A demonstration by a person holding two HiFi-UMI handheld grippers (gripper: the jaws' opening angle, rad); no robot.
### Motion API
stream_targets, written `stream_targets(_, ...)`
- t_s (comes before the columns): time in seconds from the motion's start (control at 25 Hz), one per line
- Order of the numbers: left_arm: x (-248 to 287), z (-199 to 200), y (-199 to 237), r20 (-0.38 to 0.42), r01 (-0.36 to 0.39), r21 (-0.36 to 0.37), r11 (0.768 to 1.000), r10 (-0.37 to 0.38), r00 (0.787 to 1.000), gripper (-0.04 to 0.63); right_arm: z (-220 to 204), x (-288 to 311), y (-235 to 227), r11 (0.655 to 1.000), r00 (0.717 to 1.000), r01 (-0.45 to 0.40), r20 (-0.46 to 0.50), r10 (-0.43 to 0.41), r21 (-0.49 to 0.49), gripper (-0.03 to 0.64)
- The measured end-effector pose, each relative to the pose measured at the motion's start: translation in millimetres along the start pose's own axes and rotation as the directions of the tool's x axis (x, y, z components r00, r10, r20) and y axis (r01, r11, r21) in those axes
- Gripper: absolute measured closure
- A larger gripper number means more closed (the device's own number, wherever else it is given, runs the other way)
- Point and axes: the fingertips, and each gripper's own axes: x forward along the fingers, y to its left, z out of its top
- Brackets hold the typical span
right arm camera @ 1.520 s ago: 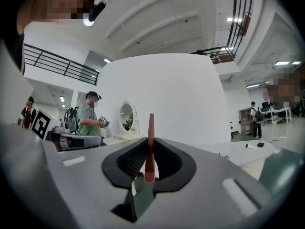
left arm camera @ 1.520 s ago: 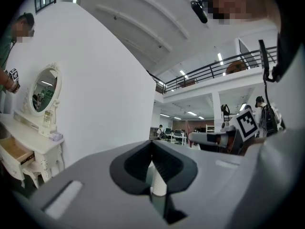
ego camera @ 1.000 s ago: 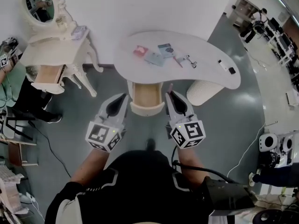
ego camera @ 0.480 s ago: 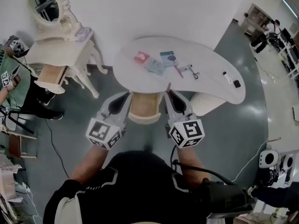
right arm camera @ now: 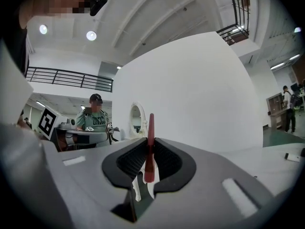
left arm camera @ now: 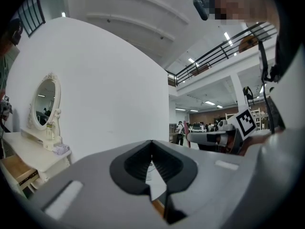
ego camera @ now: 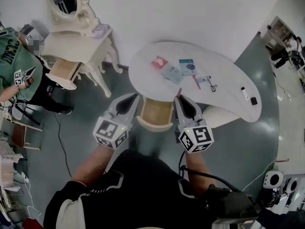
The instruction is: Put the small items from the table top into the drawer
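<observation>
Right hand-held gripper (right arm camera: 150, 143) clamped on a thin red stick (right arm camera: 151, 123), clear only in the right gripper view. Left hand-held gripper (left arm camera: 151, 146) closed and empty, per the left gripper view. Head view alone shows the open drawer (ego camera: 156, 114) at the surface (ego camera: 224, 73) near edge, between both grippers. On top: red card (ego camera: 158, 62), blue packet (ego camera: 187, 66), dark item (ego camera: 253, 100) at the right end.

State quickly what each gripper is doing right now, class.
Left gripper: closed, empty.
Right gripper: closed on a thin red stick.
</observation>
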Motion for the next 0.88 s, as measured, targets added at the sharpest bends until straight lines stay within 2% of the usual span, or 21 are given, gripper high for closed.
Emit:
stream_targets(0.28,10.9,-26.0,38.7,-0.026,0.029,0.044,0.999,-0.027,0.999,0.595,-30.5,46.8,8.5,0.999,0.997,-0.037,-0.064,0.034,-0.04,0.566)
stream_targets(0.44,19.7,-41.6,52.8,-0.044,0.037,0.015,0.999,-0.037,0.998,0.595,-44.7,64.3,3.7,0.996,0.993,-0.056,-0.105,0.048,-0.069,0.566)
stream_targets(0.6,23.4,-66.7,57.9,-0.109,0.084,0.016,0.996,-0.082,0.991,0.595,-79.2,74.7,3.0,0.996,0.983,-0.065,-0.178,0.052,-0.069,0.566)
stream_targets(0.76,26.3,-89.6,68.1,-0.143,0.061,-0.029,0.998,-0.064,0.988,0.595,-106.3,80.6,1.3,0.991,0.968,-0.103,-0.238,0.08,-0.083,0.566)
stream_targets(0.88,26.9,-102.3,71.0,-0.163,0.067,-0.034,0.997,-0.072,0.984,0.595,-125.2,87.4,3.1,0.986,0.955,-0.133,-0.279,0.1,-0.102,0.566)
